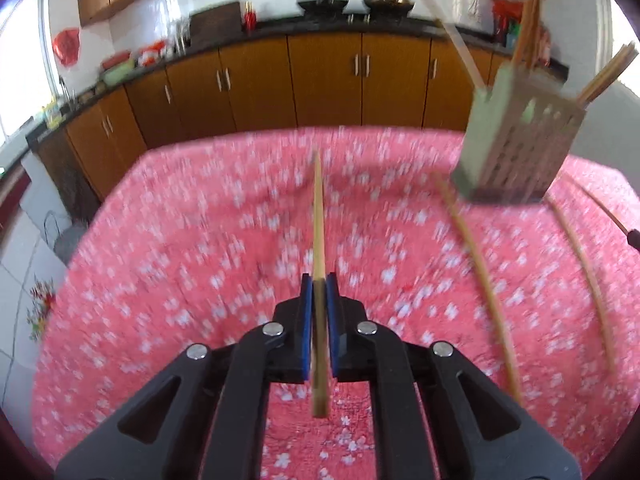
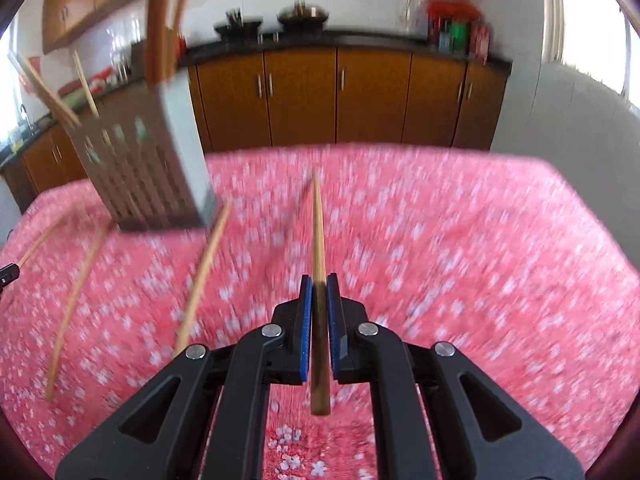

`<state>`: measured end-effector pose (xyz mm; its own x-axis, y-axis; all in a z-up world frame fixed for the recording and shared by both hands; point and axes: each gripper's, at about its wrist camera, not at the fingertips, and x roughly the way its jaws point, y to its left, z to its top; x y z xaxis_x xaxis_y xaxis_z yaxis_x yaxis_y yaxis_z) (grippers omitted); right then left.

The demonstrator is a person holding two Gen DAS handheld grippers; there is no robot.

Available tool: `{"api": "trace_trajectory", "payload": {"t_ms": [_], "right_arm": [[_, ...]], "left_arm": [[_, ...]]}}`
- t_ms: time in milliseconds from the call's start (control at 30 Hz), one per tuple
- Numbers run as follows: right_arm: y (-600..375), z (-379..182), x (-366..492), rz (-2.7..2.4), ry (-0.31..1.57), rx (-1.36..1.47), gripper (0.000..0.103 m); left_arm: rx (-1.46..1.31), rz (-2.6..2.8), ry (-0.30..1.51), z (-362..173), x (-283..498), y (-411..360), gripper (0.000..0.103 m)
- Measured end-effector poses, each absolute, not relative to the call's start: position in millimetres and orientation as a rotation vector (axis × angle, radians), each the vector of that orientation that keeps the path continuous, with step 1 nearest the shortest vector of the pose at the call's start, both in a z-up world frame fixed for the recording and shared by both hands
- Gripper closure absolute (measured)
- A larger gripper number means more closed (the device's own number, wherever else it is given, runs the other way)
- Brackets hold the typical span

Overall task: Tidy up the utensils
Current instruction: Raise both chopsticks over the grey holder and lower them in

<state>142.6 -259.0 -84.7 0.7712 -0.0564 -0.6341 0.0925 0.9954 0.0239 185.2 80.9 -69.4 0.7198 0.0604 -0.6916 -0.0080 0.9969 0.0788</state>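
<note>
A: Where does each chopstick lie?
B: The left gripper [image 1: 319,280] pinches one chopstick [image 1: 318,220], the right gripper [image 2: 319,280] another [image 2: 318,232]; each stick runs forward along its fingers.

A: And the holder?
B: The holder [image 1: 516,148] stands between the hands, about equally near both, already containing sticks; three loose sticks [image 1: 480,264] lie beside it.

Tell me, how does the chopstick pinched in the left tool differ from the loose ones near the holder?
The held chopstick is clamped in the left gripper, raised off the pink cloth; the loose chopsticks lie flat on it, untouched. The held one points away from the camera; the loose ones lie angled beside the holder. All look like plain bamboo.
</note>
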Motion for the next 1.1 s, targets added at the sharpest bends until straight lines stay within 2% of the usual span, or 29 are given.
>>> {"api": "trace_trajectory", "payload": {"t_ms": [300, 533, 1100], "right_arm": [[-258, -15, 121, -0.079, 0.472, 0.069, 0.095], [-249, 1, 120, -0.052, 0.431, 0.098, 0.095], [-225, 113, 99, 0.174, 0.141, 0.201, 0.095]], "left_arm": [[-0.021, -0.005, 0.555, 15, 168, 81, 0.095], [-0.067, -0.036, 0.511, 39, 168, 78, 0.095], [-0.132, -0.284, 0.274, 142, 139, 9, 0.095]]}}
